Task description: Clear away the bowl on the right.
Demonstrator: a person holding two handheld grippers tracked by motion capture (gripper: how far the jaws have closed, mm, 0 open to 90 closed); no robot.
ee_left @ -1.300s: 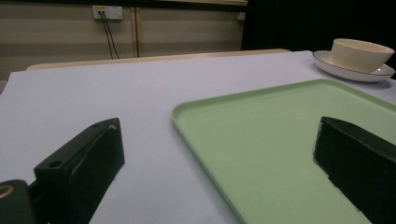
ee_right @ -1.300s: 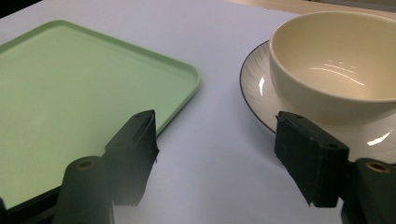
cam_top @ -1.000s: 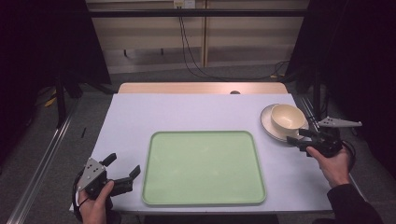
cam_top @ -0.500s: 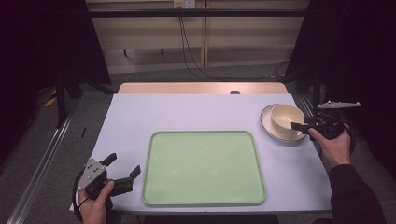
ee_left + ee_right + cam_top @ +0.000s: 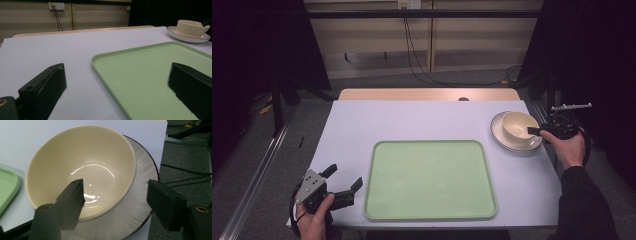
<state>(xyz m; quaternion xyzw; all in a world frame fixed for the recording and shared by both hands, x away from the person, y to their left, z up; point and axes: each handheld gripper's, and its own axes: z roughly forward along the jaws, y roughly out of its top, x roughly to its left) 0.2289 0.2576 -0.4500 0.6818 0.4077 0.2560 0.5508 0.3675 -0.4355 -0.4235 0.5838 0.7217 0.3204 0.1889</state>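
Observation:
A cream bowl (image 5: 517, 125) stands in a white dark-rimmed plate (image 5: 512, 142) at the table's right edge. My right gripper (image 5: 535, 131) is at the bowl's right side, open. In the right gripper view one jaw hangs over the inside of the bowl (image 5: 82, 167) and the other stands outside it, above the plate (image 5: 141, 202), so the right gripper (image 5: 115, 187) straddles the rim without closing on it. A pale green tray (image 5: 429, 180) lies empty at the middle front. My left gripper (image 5: 345, 176) rests open at the front left, one jaw over the edge of the tray (image 5: 150, 67).
The white table (image 5: 412, 125) has a wooden strip along its far edge. Black cables (image 5: 417, 55) hang down the back wall to the floor. A metal rail (image 5: 257, 175) runs along the floor on the left. The plate sits close to the table's right edge.
My right gripper has moved away from the person, from the plate's front right up to the bowl's rim, now straddling it. The left gripper has stayed put.

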